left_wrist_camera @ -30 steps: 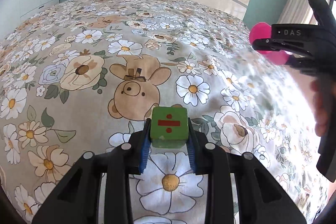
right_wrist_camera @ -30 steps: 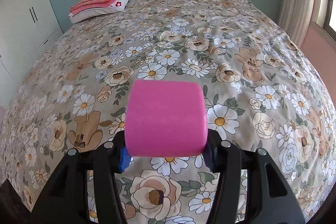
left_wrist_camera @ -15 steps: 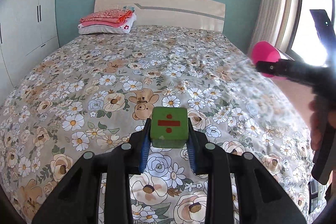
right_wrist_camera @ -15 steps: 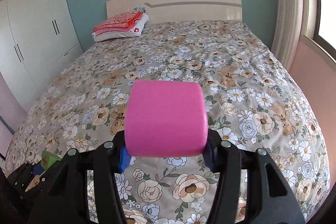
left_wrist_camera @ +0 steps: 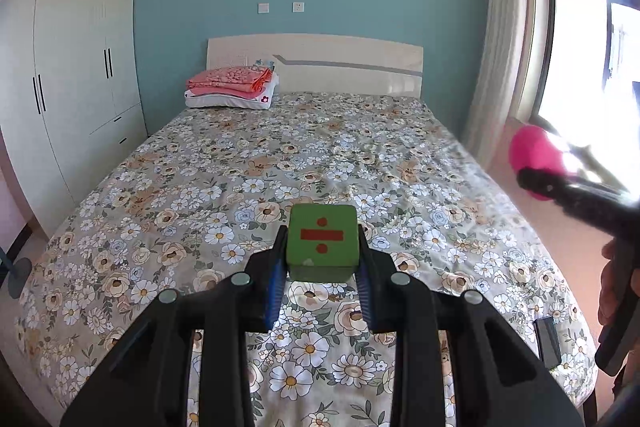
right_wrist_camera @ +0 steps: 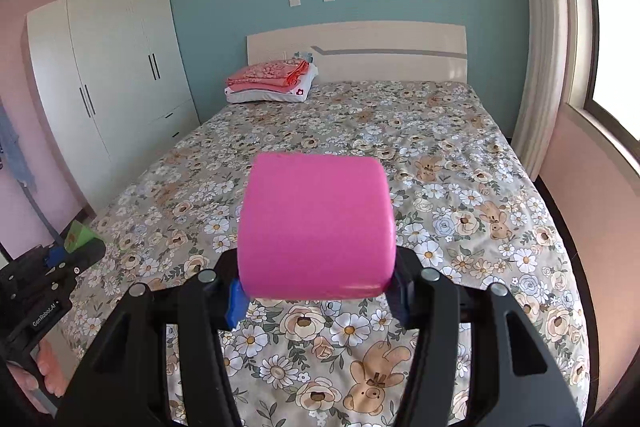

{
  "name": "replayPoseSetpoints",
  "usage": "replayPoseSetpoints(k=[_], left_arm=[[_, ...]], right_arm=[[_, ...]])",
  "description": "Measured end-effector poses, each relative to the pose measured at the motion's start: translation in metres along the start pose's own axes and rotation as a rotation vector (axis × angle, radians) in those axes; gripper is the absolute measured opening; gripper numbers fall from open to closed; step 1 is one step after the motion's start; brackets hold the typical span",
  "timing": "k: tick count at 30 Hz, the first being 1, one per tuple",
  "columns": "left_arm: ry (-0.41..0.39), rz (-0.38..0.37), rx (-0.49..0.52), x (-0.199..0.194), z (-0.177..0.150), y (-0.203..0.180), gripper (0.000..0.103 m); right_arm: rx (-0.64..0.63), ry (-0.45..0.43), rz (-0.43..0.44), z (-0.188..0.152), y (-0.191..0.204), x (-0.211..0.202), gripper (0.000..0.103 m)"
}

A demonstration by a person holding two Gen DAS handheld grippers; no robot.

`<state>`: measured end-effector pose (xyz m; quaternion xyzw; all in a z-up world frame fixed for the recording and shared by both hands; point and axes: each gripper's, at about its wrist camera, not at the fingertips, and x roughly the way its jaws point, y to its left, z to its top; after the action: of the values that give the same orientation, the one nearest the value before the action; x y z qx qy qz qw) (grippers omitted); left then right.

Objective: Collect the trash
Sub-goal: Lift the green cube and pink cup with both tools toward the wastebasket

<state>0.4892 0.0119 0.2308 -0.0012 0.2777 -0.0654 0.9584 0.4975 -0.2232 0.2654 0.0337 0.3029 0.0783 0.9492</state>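
Observation:
My left gripper (left_wrist_camera: 322, 281) is shut on a green cube (left_wrist_camera: 322, 241) with a red division sign on its face, held in the air above the foot of the bed. My right gripper (right_wrist_camera: 316, 293) is shut on a pink foam cylinder (right_wrist_camera: 316, 227), also held above the bed. The pink cylinder shows at the right edge of the left wrist view (left_wrist_camera: 534, 157), and the green cube shows at the left edge of the right wrist view (right_wrist_camera: 78, 235).
A wide bed with a floral bear-print cover (left_wrist_camera: 280, 187) fills the room. Folded pink blankets on a pillow (left_wrist_camera: 232, 87) lie by the headboard. A white wardrobe (left_wrist_camera: 76, 99) stands left, a window and curtain (left_wrist_camera: 508, 47) right. A dark flat object (left_wrist_camera: 548, 343) lies at the bed's right corner.
Both grippers have lifted up and pulled back from the bed surface, each still holding its object. The whole bed, the wall and the wardrobe have come into view.

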Motion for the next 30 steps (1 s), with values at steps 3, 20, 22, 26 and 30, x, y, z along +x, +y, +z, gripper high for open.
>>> replayPoseSetpoints(k=[3, 20, 22, 26, 30], left_arm=[[-0.035, 0.009, 0.000, -0.057, -0.004, -0.001, 0.033], [-0.152, 0.001, 0.048, -0.272, -0.062, -0.009, 0.033], [-0.166, 0.007, 0.065, -0.282, -0.073, -0.014, 0.033], [-0.175, -0.002, 0.093, -0.296, -0.099, -0.019, 0.033], [-0.163, -0.012, 0.142, -0.303, -0.129, -0.027, 0.033]], right_arm=[[-0.012, -0.021, 0.002, -0.010, 0.015, -0.059, 0.055], [-0.234, -0.178, 0.045, -0.094, 0.099, -0.319, 0.055], [-0.259, -0.173, 0.049, -0.107, 0.102, -0.333, 0.055], [-0.298, -0.160, 0.047, -0.137, 0.103, -0.352, 0.055], [-0.319, -0.142, 0.045, -0.165, 0.097, -0.357, 0.055]])
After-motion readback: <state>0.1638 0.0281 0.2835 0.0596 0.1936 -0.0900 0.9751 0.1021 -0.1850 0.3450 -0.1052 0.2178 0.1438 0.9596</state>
